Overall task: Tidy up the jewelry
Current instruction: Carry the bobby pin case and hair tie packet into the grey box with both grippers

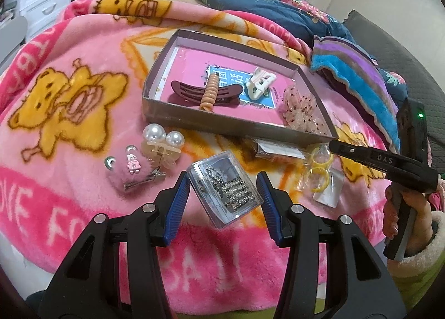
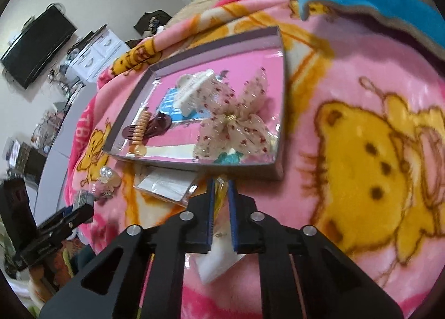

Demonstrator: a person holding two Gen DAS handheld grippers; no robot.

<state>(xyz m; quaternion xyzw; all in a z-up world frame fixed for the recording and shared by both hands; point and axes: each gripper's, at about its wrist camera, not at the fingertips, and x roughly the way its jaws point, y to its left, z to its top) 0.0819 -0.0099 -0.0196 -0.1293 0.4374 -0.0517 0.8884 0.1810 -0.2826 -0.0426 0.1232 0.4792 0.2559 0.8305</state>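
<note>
Jewelry mid-sort: clear case of rhinestone clips (image 1: 225, 189) is held between pads of left tool (image 1: 224, 193), lifted over blanket (image 1: 69, 41). Right tool (image 2: 220, 193) is clenched on bag of yellow rings (image 1: 319, 168). Next, probably: both carried w/ care into box (image 1: 194, 121).

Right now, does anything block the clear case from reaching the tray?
Nothing visible does. The clear case, in the left gripper, only has the near wall of the tray ahead; a white packet lies off to the side.
</note>
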